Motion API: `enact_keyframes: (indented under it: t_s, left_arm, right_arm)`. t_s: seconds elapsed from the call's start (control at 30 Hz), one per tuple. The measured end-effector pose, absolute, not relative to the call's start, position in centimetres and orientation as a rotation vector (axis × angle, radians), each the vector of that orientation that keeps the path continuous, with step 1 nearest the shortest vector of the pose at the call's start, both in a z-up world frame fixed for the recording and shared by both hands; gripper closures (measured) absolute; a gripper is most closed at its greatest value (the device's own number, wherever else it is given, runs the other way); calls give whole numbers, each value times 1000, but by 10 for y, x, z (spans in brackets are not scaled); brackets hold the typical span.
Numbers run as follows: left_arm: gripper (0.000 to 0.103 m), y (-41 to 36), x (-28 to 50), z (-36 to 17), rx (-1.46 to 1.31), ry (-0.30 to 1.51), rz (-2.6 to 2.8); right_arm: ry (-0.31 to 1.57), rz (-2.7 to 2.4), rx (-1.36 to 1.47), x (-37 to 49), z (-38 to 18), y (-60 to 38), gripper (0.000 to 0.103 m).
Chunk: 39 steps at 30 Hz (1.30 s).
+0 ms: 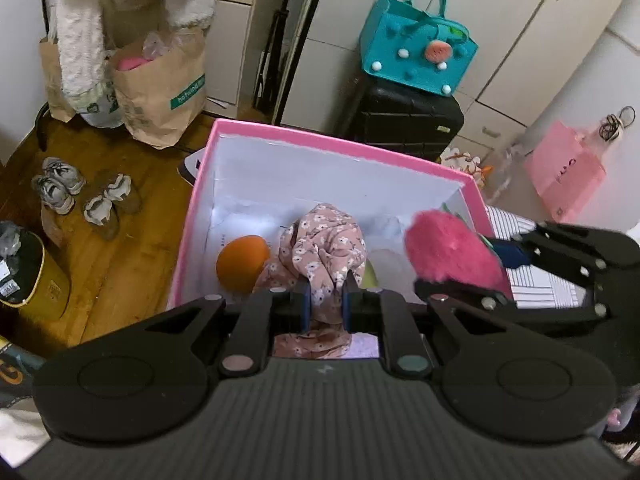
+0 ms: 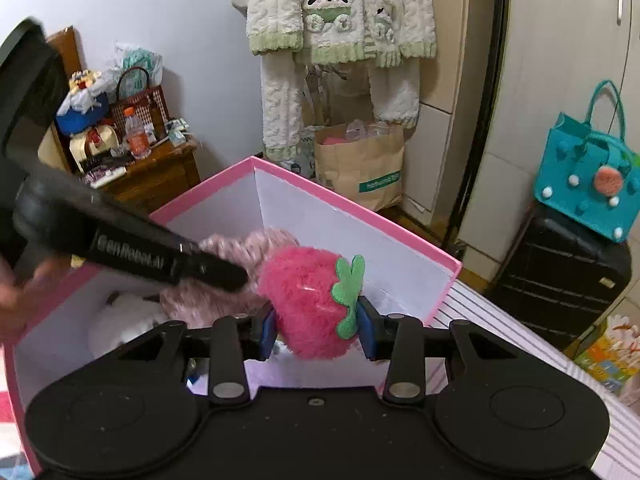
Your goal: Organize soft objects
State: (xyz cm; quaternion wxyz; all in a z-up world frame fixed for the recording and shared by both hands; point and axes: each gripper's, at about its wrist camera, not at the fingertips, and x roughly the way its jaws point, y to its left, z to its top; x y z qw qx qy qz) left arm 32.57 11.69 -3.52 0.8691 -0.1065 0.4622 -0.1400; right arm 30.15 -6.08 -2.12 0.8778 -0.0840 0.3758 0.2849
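A pink box point(image 1: 320, 138) with white inner walls stands open below both grippers; it also shows in the right wrist view point(image 2: 360, 208). My left gripper point(image 1: 326, 302) is shut on a pink floral cloth point(image 1: 324, 252) and holds it over the box. My right gripper point(image 2: 318, 330) is shut on a fluffy pink strawberry plush point(image 2: 308, 304) with a green leaf, over the box's right side; the plush also shows in the left wrist view point(image 1: 452, 256). An orange ball point(image 1: 242, 262) and a whitish soft item point(image 1: 386, 264) lie inside the box.
Paper bags point(image 1: 160, 84) and shoes point(image 1: 80, 196) are on the wooden floor at left. A teal bag point(image 1: 416, 48) sits on a black suitcase point(image 1: 408, 120) behind the box. A striped surface point(image 2: 520, 344) lies at right. A cluttered wooden stand point(image 2: 152, 168) is at left.
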Motion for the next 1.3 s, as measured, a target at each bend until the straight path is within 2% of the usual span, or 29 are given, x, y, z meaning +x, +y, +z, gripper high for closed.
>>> enact_keyframes:
  t_s: [0.17, 0.23, 0.3, 0.43, 0.6, 0.8, 0.93, 1.03, 1.07, 1.1, 1.17, 1.3]
  left_arm:
    - [87, 114, 326, -36, -207, 948, -292]
    - [79, 112, 326, -36, -188, 957, -322]
    - [64, 110, 323, -34, -179, 962, -328]
    - [51, 105, 308, -23, -98, 935, -313]
    - [32, 103, 273, -1, -26, 876, -321]
    - [21, 98, 230, 23, 34, 818, -354]
    - [18, 90, 208, 33, 57, 810, -384]
    - [17, 85, 195, 40, 71, 799, -377]
    - [12, 84, 190, 42, 77, 792, -369]
    - [2, 83, 185, 43, 87, 786, -352]
    - [0, 80, 177, 44, 125, 788, -287]
    - [0, 73, 167, 46, 179, 815, -229]
  right_arm:
    - [808, 599, -115, 314, -26, -58, 56]
    - [827, 570, -124, 317, -29, -55, 52]
    - [826, 539, -128, 313, -29, -56, 51]
    - [791, 509, -111, 290, -15, -67, 42]
    - [728, 480, -115, 250, 8, -81, 39]
    - [699, 487, -99, 208, 23, -94, 39]
    - [684, 475, -97, 188, 31, -103, 37]
    - [671, 452, -113, 171, 37, -109, 32]
    - [669, 446, -117, 166, 39, -111, 28]
    - [671, 447, -125, 161, 40, -113, 24]
    - [686, 467, -164, 153, 40, -114, 8]
    - [714, 427, -195, 135, 42, -115, 5]
